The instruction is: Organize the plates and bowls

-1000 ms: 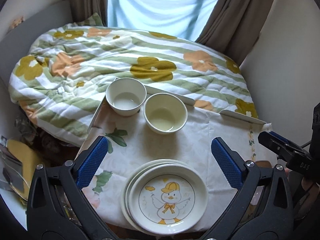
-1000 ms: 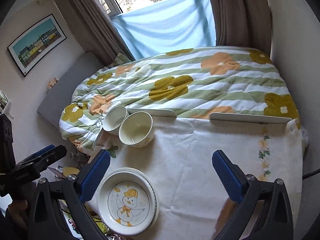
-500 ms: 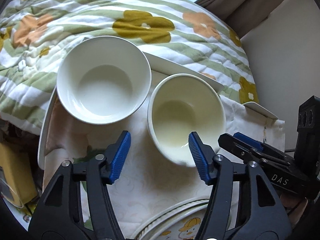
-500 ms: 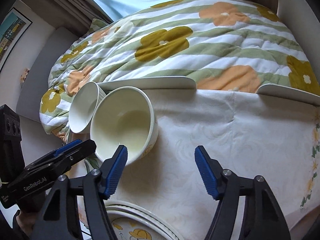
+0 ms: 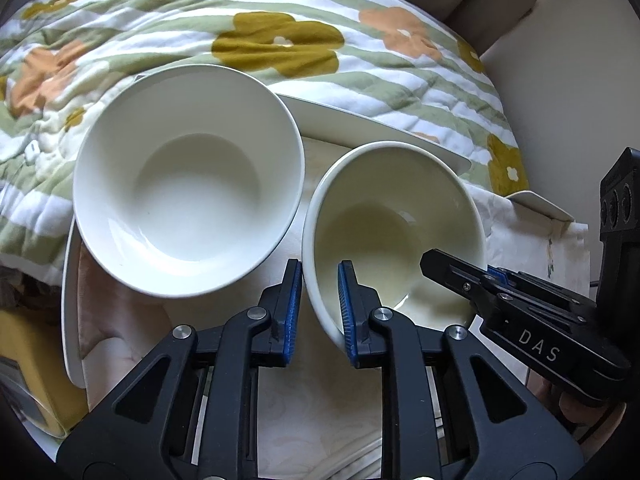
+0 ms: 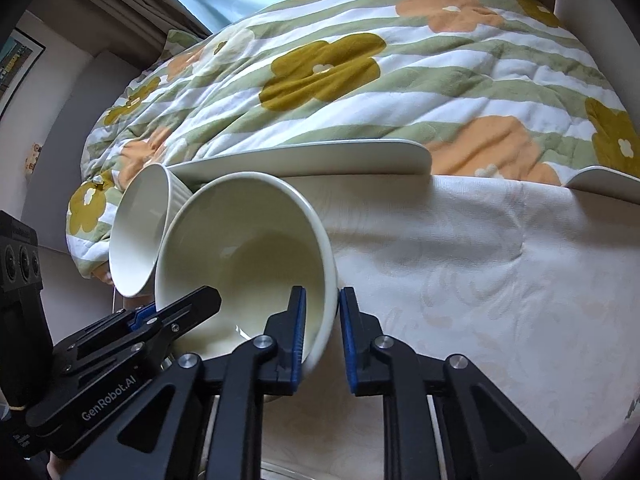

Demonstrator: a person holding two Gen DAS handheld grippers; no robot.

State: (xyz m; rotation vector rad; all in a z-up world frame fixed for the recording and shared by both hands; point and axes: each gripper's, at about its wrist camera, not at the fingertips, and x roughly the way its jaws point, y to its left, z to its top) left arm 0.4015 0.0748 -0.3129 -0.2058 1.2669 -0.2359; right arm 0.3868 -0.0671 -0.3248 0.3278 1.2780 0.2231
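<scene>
Seemingly matched, both grippers pinch the same cream bowl [image 5: 394, 224] from opposite sides. Through the left wrist camera, the left gripper [image 5: 318, 312] has its jaws pressed onto the bowl's near-left rim, one blue pad outside the wall and one inside. The right gripper [image 5: 492, 280] reaches in from the right and clamps the near-right rim. A white bowl [image 5: 188, 184] sits just beside it to the left on the cloth-covered desk [image 5: 312, 408], in front of a flowered quilt [image 5: 280, 40].

Through the right wrist camera, the right gripper [image 6: 322, 340] has its jaws pinching the cream bowl's [image 6: 244, 264] near-right rim, the wall between the pads. The left gripper [image 6: 172, 312] grips the rim's lower left. The white bowl [image 6: 138, 236] lies behind, touching it.
</scene>
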